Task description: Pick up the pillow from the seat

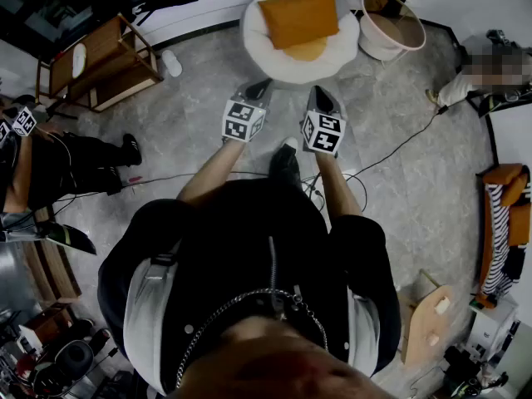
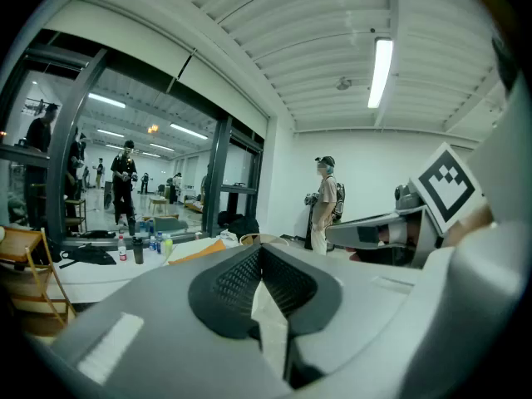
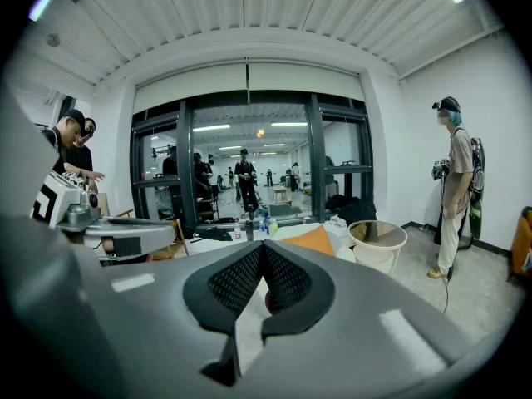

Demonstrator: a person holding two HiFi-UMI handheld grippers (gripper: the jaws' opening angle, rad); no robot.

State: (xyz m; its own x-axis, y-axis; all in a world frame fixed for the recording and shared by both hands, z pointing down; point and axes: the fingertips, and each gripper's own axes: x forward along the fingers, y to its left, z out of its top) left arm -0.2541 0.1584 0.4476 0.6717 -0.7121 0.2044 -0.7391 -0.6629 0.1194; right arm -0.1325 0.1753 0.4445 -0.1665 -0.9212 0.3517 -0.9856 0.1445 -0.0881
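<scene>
An orange pillow (image 1: pixel 299 15) lies on a round white seat (image 1: pixel 274 61) ahead of me on the floor. Both grippers hang side by side short of the seat, pointing toward it. The left gripper (image 1: pixel 256 90) is shut and empty; its own view shows the jaws pressed together (image 2: pixel 262 252) with a strip of the pillow (image 2: pixel 197 250) beyond. The right gripper (image 1: pixel 320 100) is also shut with nothing held; in its view the closed jaws (image 3: pixel 264 252) sit below the pillow (image 3: pixel 312 239). Neither gripper touches the pillow.
A round beige tub (image 1: pixel 392 23) stands right of the seat. A wooden chair (image 1: pixel 100 61) is to the left, and cables (image 1: pixel 391 152) run over the grey floor. A white counter with bottles (image 3: pixel 253 219) lies behind the seat. A person (image 3: pixel 453 189) stands at the right.
</scene>
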